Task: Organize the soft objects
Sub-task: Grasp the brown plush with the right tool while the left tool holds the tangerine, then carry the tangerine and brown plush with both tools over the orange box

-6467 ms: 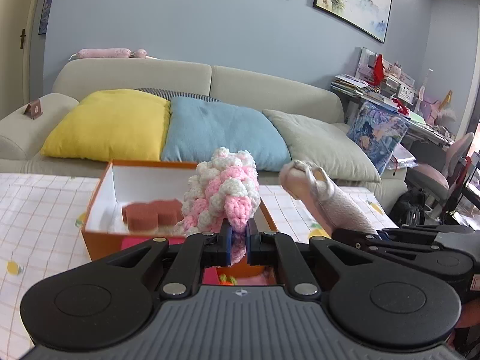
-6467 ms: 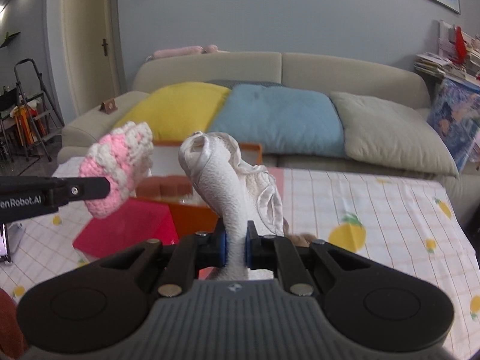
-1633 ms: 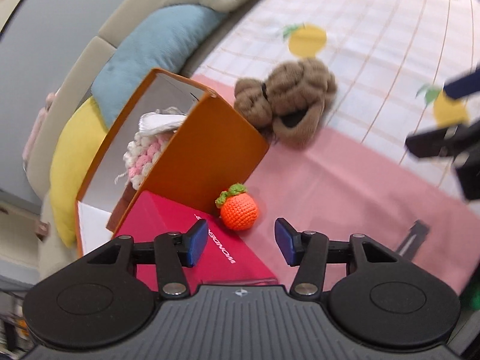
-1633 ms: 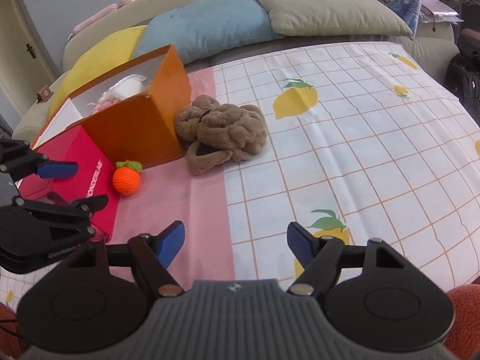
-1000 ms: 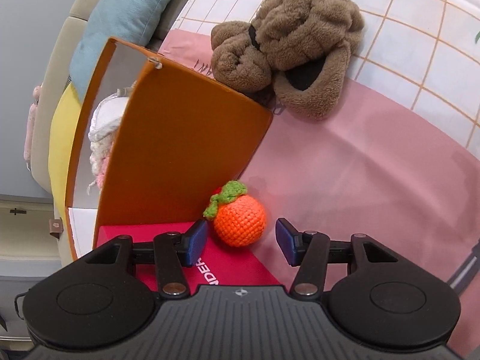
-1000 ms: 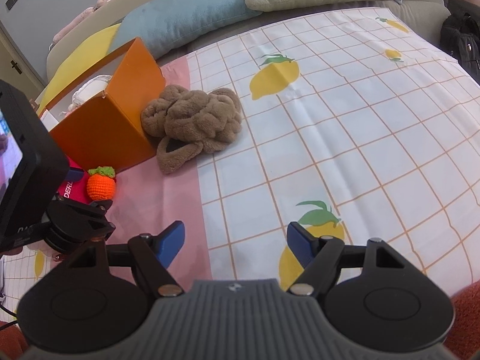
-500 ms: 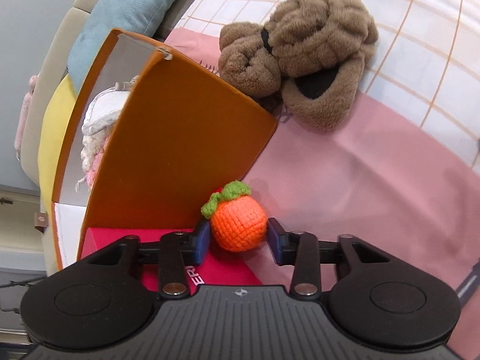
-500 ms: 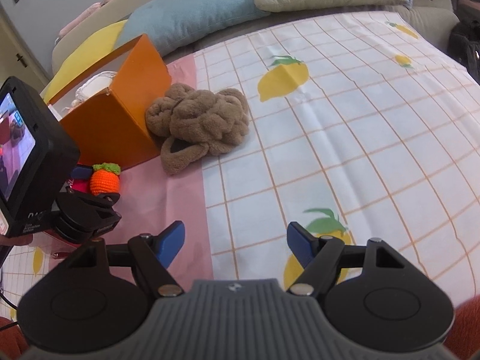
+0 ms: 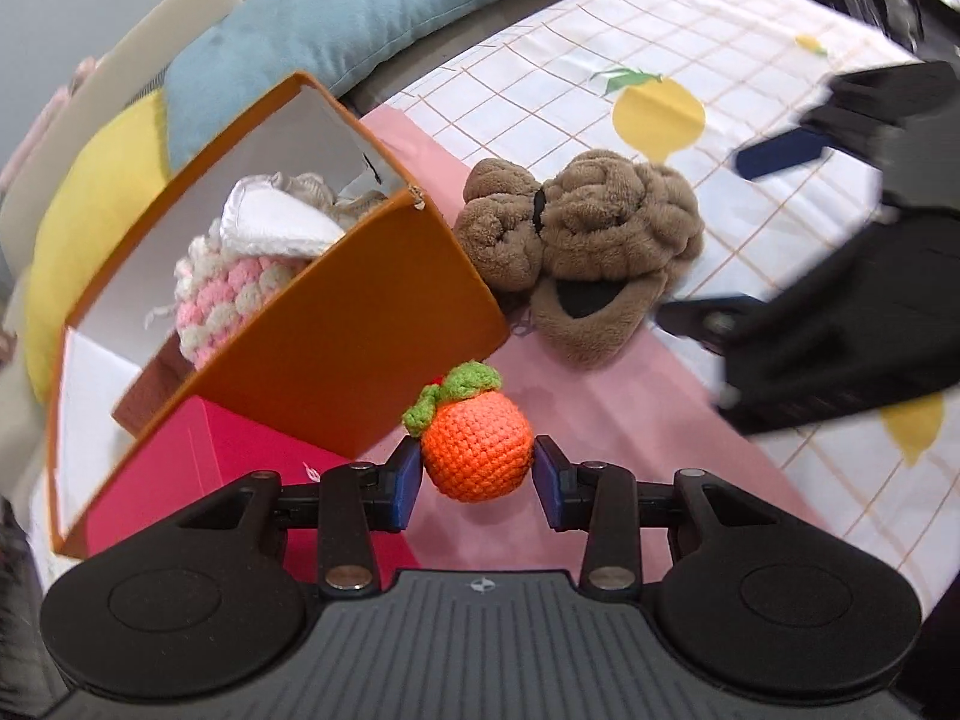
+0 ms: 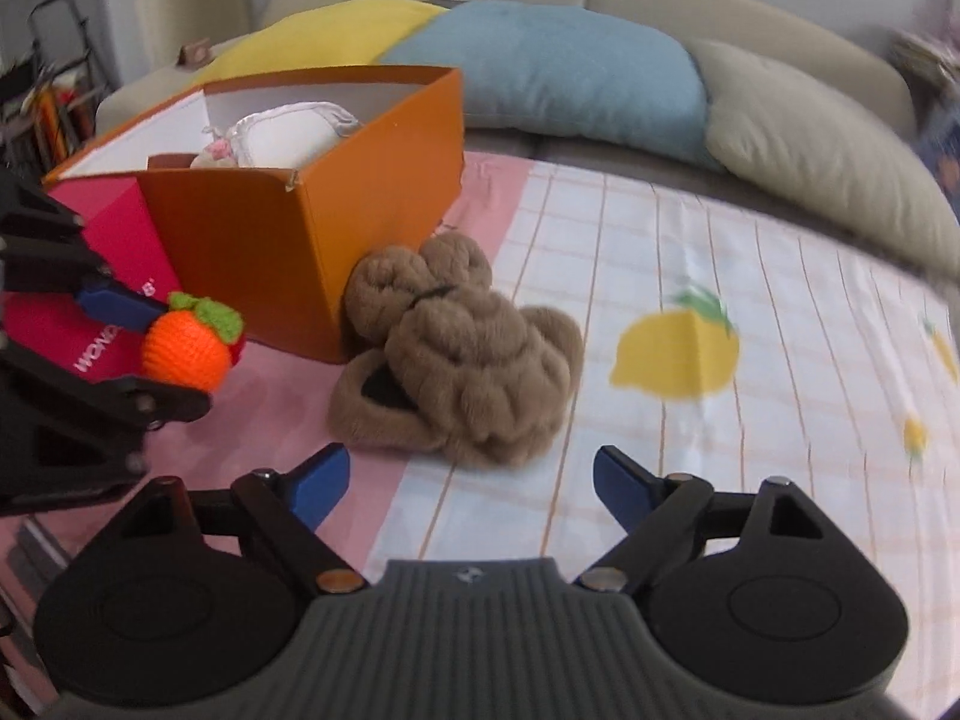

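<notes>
My left gripper [image 9: 477, 471] is shut on a crocheted orange [image 9: 477, 456] with a green leaf and holds it just above the pink mat [image 9: 600, 420]. The same orange [image 10: 186, 351] appears at the left of the right wrist view, in front of the orange box [image 10: 288, 240]. A brown fluffy pair of slippers [image 10: 468, 360] lies beside the box's corner. My right gripper [image 10: 471, 483] hovers just short of the slippers, its jaws opening with nothing between them. Inside the box [image 9: 336, 348] lie a pink-and-white crochet piece [image 9: 234, 294] and a white fabric item [image 9: 276, 222].
A red box [image 9: 198, 468] leans against the orange box's near side. The checked tablecloth with lemon prints [image 10: 672, 354] stretches to the right. Behind it, yellow [image 10: 324, 30], blue [image 10: 552, 66] and grey [image 10: 828, 138] cushions sit on a sofa.
My left gripper closed on the crocheted orange and raised it off the mat. My right gripper swung left toward the brown slippers, rolled, and spread its jaws wider.
</notes>
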The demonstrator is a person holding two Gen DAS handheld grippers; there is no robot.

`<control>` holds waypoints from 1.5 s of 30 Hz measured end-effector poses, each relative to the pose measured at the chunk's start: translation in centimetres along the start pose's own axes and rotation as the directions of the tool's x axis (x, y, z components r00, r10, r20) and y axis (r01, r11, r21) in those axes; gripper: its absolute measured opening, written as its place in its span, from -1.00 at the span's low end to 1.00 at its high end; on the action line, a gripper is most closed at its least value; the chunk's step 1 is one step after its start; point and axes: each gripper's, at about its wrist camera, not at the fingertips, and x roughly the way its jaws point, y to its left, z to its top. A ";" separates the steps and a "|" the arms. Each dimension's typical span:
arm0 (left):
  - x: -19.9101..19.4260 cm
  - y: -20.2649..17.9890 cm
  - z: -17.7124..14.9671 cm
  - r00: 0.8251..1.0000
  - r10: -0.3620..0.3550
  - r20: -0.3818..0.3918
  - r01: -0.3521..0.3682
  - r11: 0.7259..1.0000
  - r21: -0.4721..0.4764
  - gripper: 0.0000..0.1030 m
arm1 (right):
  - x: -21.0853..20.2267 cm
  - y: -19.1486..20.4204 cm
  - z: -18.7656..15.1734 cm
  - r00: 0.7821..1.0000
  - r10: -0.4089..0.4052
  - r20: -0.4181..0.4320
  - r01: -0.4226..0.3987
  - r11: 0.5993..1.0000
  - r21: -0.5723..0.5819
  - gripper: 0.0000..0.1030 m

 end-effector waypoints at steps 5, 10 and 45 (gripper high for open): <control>-0.3 -0.1 -0.4 1.000 -0.020 0.001 0.020 1.000 -0.012 -0.13 | 2.6 -0.8 2.0 1.000 0.024 -0.013 -0.025 0.998 -0.062 0.66; -0.7 0.2 -0.8 0.999 -0.039 0.010 0.039 0.999 -0.028 -0.13 | 4.6 -0.7 2.3 0.997 0.042 -0.070 -0.047 0.997 -0.069 0.35; -12.6 15.1 -6.7 0.937 -0.024 0.347 0.164 0.910 -0.382 -0.13 | -11.8 4.5 9.0 0.988 0.075 0.132 -0.093 0.987 0.133 -0.28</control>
